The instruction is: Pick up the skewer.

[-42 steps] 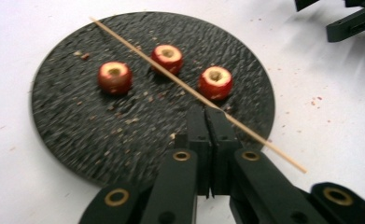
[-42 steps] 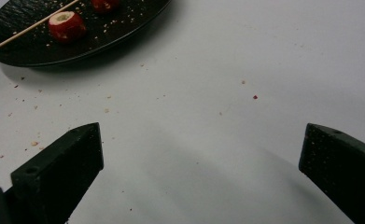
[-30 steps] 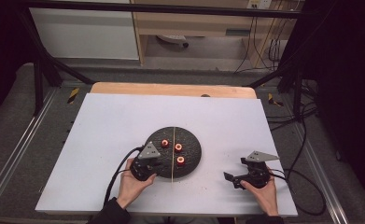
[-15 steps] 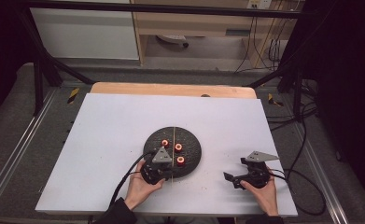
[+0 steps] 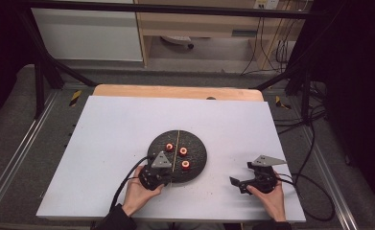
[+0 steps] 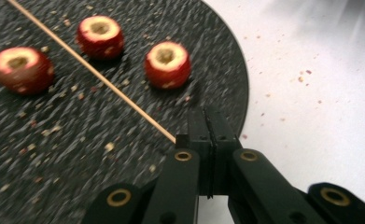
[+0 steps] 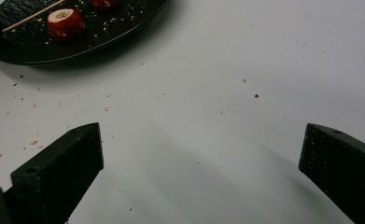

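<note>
A round black plate [image 5: 197,152] sits on the white table and carries three cored red apple pieces [image 5: 169,147] [image 5: 183,151] [image 5: 186,166]. A thin wooden skewer [image 5: 177,140] lies across the plate. My left gripper [image 5: 168,176] hovers over the plate's near edge. In the left gripper view its jaws [image 6: 207,126] are shut, and the skewer [image 6: 96,74] runs in under the left jaw rather than into the seam. Apple pieces [image 6: 167,64] lie just ahead. My right gripper [image 5: 240,174] rests on the table right of the plate, open [image 7: 201,149] over bare surface.
Crumbs dot the plate [image 6: 54,135] and the table [image 7: 26,140] near it. Cables trail from both grippers toward the table's front and right edges. A wooden strip [image 5: 175,92] borders the table's far side.
My left gripper has slid right along the plate's near edge until its tips meet the skewer's near end. The right gripper has stayed put.
</note>
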Motion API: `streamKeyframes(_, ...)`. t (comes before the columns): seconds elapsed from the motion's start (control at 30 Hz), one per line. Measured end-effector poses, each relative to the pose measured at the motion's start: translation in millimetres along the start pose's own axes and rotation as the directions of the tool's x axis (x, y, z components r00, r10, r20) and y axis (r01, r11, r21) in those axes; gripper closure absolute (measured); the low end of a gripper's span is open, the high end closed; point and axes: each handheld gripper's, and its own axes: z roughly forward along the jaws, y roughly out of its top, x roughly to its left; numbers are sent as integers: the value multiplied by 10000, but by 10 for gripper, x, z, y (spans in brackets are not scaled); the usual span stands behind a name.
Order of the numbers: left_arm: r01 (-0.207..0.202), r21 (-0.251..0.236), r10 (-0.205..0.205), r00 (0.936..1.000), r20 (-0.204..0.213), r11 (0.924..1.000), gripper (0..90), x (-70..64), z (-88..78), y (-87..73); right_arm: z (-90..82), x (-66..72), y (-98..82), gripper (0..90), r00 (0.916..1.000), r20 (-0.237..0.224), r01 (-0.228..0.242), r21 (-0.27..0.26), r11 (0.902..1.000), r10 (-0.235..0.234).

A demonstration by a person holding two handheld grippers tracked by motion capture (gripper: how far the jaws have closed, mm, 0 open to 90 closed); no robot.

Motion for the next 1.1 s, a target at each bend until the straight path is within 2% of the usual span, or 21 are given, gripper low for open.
streamKeyframes(0.5,447,-134,-456,9964,-718,9989,897,212,-206,-162,12,4,-4,6,10000,18,-29,100,9999,29)
streamKeyframes(0.77,577,-409,-610,9945,-847,9975,896,261,-282,-172,22,7,-7,6,10000,5,-44,132,9999,44)
streamKeyframes(0.83,598,-486,-644,9928,-1011,9970,893,254,-318,-154,24,4,-8,6,10000,25,14,134,9999,-15)
streamKeyframes(0.9,688,-560,-752,9899,-1205,9961,823,259,-364,-117,22,6,-7,6,10000,18,-36,127,9999,36)
streamKeyframes(0.97,795,-502,-859,9861,-1421,9956,718,277,-396,-68,19,7,-6,6,10000,7,-59,132,9999,59)
streamKeyframes(1.1,1069,49,-1042,9776,-1829,9943,536,337,-370,43,20,7,-6,6,10000,7,-59,146,9999,59)
